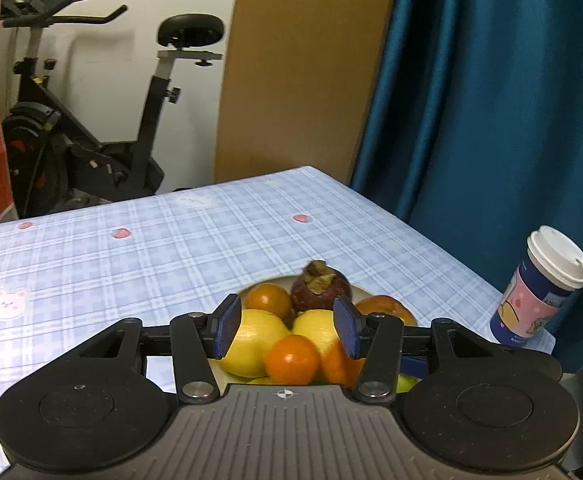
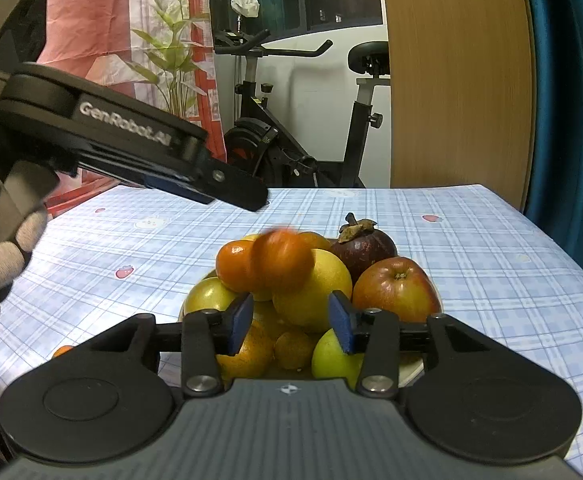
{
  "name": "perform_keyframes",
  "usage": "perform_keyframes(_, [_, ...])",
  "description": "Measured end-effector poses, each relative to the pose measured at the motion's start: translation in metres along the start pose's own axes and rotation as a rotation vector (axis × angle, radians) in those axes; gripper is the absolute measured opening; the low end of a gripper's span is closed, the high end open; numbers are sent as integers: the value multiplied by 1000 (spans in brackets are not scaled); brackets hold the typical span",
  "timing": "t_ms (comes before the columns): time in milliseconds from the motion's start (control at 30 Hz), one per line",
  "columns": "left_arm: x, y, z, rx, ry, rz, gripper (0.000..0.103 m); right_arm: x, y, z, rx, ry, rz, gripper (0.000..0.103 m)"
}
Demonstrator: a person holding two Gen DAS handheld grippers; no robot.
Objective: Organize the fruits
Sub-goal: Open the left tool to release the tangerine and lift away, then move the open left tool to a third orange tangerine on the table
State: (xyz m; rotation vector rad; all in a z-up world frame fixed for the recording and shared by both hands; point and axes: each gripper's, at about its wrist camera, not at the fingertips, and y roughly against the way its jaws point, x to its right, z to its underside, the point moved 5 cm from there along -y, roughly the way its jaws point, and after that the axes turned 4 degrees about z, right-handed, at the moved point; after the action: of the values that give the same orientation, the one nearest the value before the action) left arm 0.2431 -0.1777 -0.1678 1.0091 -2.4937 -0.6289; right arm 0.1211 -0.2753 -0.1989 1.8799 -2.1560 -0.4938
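Hovering with jaws apart and empty, left gripper [image 1: 287, 326] over the piled fruit plate [image 1: 365, 292], then right gripper [image 2: 289, 322] likewise as a blurred tangerine [image 2: 281, 260] is dropping onto the heap; likely next, fetching remaining fruit.

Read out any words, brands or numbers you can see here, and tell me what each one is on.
"GenRobot.AI": white lettering on the side of the left tool, seen from the right wrist view.
Paper cup: cartoon sleeve, any print on it too small to read.
Tablecloth: pictures only, no words.
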Motion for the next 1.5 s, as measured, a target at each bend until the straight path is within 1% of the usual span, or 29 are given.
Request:
perform_keyframes(33, [-3,2,-1,4,8,-6,54,-1,1,0,2,4,-1,49])
perform_keyframes(333, [-22,16,3,22,64,-48,54,-5,0,1,0,23,11,49])
perform_keyframes(533, [-27,19,9,20,84,-54,54,-7,-1,1,-4,39,16,49])
perform_keyframes(700, [-35,32,13,22,95,-65,54,-10,1,0,8,45,15,49])
perform_keyframes(833, [-54,51,25,5,136,-101,53,-12,2,-1,19,49,2,49])
perform_keyframes(933, [-66,65,40,-17,175,-121,53,-15,3,-3,21,44,-12,49])
perform_keyframes(1067, [-72,80,61,-44,213,-127,53,-27,5,-4,17,49,-56,49])
perform_keyframes(1200, [-76,91,82,-57,252,-121,53,-47,4,-2,-12,84,-125,49])
perform_keyframes(1400, [-83,100,93,-48,308,-112,53,-85,2,5,-59,171,-235,49])
perform_keyframes(1500, [-81,100,101,-62,321,-98,53,-96,1,9,-80,196,-268,50])
